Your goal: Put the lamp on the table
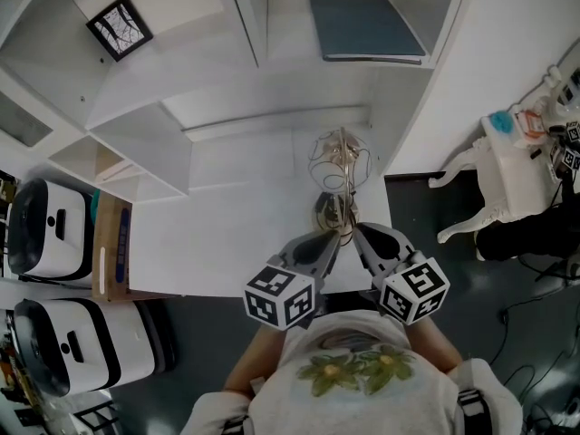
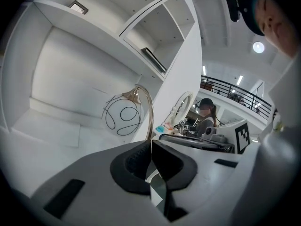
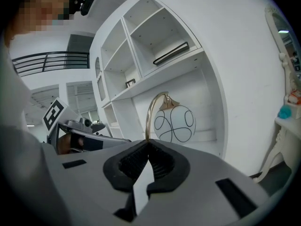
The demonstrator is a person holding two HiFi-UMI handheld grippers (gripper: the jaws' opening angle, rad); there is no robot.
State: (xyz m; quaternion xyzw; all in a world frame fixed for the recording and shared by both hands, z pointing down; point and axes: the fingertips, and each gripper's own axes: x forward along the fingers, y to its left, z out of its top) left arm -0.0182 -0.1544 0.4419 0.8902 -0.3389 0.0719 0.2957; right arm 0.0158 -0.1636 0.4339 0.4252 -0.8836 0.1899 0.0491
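Note:
The lamp has a thin brass stem (image 2: 149, 112) that curves over to a white globe shade (image 1: 340, 157) marked with black lines. It stands upright on the white table (image 1: 227, 243) in front of the shelving, its base (image 1: 328, 213) near the table's front right corner. My left gripper (image 1: 336, 235) is shut on the stem low down, coming in from the left. My right gripper (image 1: 354, 230) is shut on the same stem from the right. In the right gripper view the stem (image 3: 148, 119) rises from between the jaws to the globe (image 3: 175, 124).
White shelves rise behind the table, holding a blue-grey pad (image 1: 367, 25) and a framed picture (image 1: 120, 27). Two white appliances (image 1: 50, 229) and a cardboard box (image 1: 111, 247) stand at the left. A white ornate side table (image 1: 507, 166) with clutter stands at the right.

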